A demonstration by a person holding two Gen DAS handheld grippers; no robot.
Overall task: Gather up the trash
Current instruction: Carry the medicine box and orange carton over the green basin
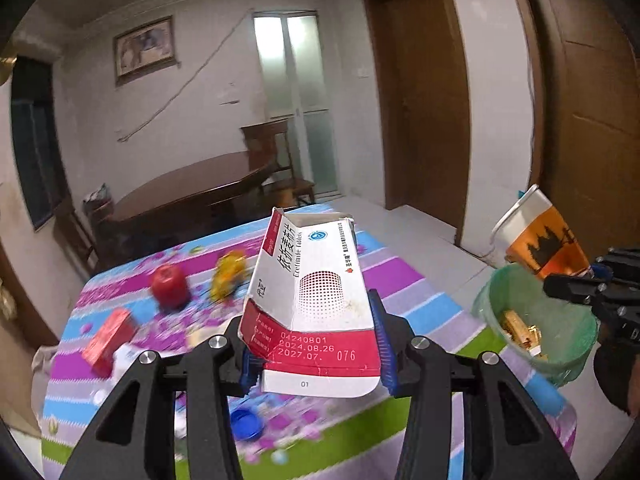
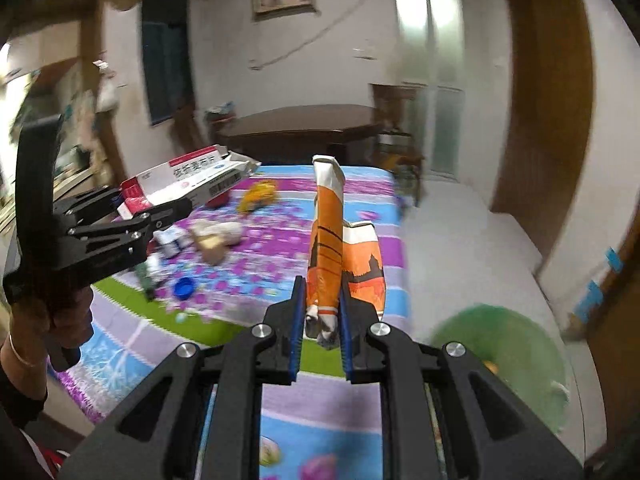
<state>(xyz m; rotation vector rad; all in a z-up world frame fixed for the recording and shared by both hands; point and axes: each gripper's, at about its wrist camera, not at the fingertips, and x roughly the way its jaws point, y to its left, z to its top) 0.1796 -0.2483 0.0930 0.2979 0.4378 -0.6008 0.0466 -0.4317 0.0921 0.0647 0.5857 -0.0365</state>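
Observation:
My left gripper (image 1: 316,344) is shut on a torn white and red medicine box (image 1: 316,284), which it holds above the table; the same box (image 2: 188,184) and the left gripper (image 2: 168,210) show at the left of the right wrist view. My right gripper (image 2: 322,312) is shut on a crushed orange and white paper cup (image 2: 332,248). That cup (image 1: 540,236) hangs above a green-lined trash bin (image 1: 536,320) at the right of the left wrist view. The bin (image 2: 504,360) lies blurred at the lower right, on the floor beside the table.
The table has a striped floral cloth (image 1: 416,280). On it lie a red apple (image 1: 170,284), a yellow toy (image 1: 228,276), a red box (image 1: 108,336), a blue cap (image 1: 246,424) and other small litter (image 2: 212,240). Brown doors (image 1: 424,92) and a dark wooden table (image 1: 192,192) stand behind.

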